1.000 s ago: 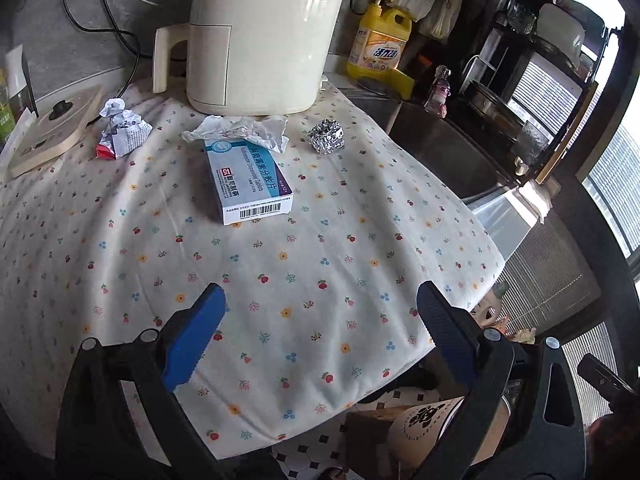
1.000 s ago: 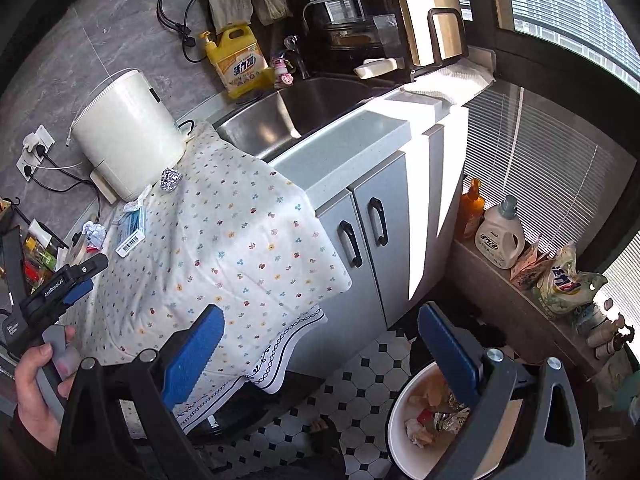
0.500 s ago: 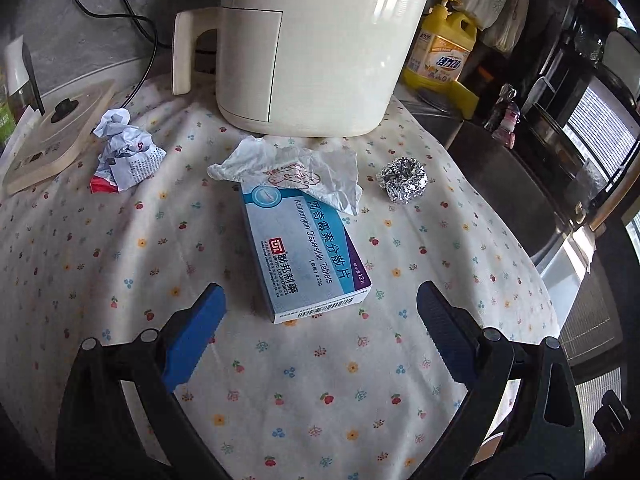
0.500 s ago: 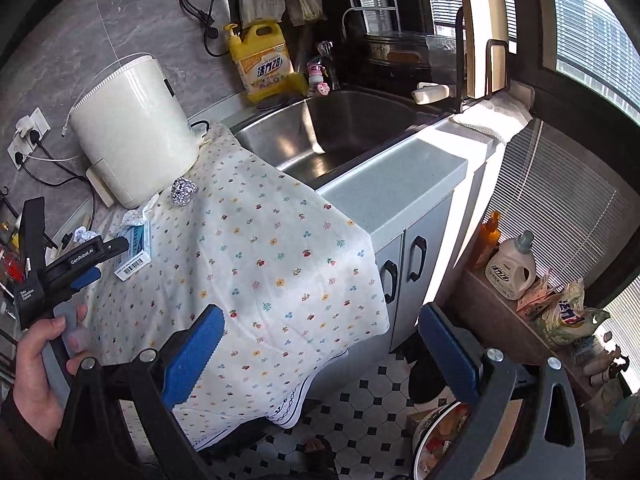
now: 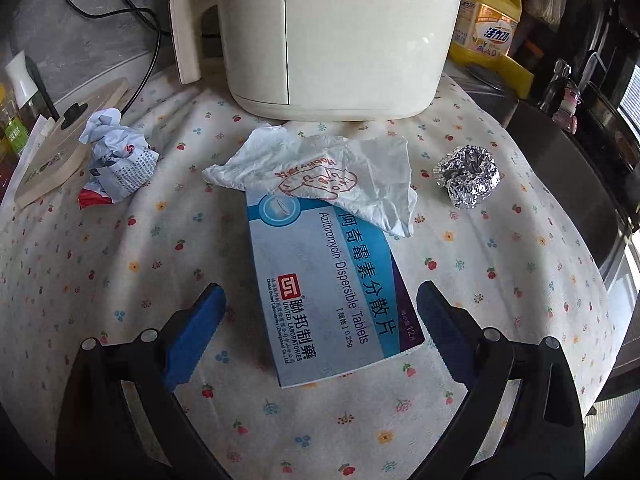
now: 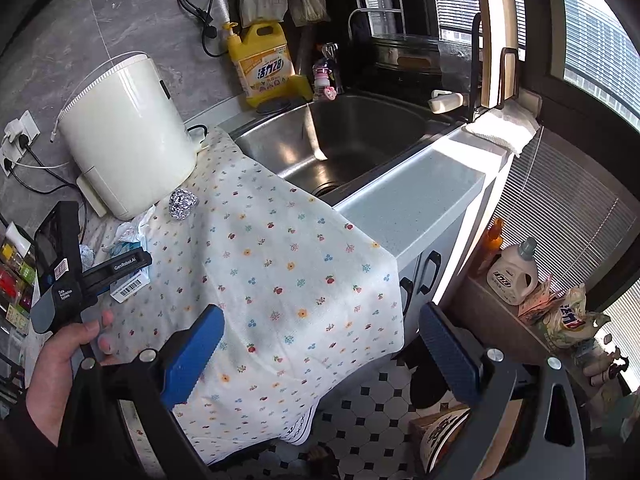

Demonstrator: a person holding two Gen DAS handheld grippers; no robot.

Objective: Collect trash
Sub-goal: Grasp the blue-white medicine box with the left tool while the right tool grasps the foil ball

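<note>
So the left gripper [image 5: 318, 332] is spread wide with nothing in it, its blue pads on either side of the near end of a medicine box [image 5: 332, 288] lying flat on the flowered cloth [image 5: 120, 248]. Can't tell if the pads touch the box. The left wrist view gets the trash close up: a crumpled white tissue [image 5: 320, 172] draped over the box's far end, a foil ball [image 5: 468, 178] off to the right, a wadded printed paper [image 5: 116, 160] to the left, all in front of a cream appliance [image 5: 340, 32]. The right wrist view adds what that one misses: the sink [image 6: 352, 140], the checkered floor, and a hand [image 6: 64, 364] holding the left tool. The right gripper [image 6: 320, 356] hangs splayed and empty, out past the counter edge
</note>
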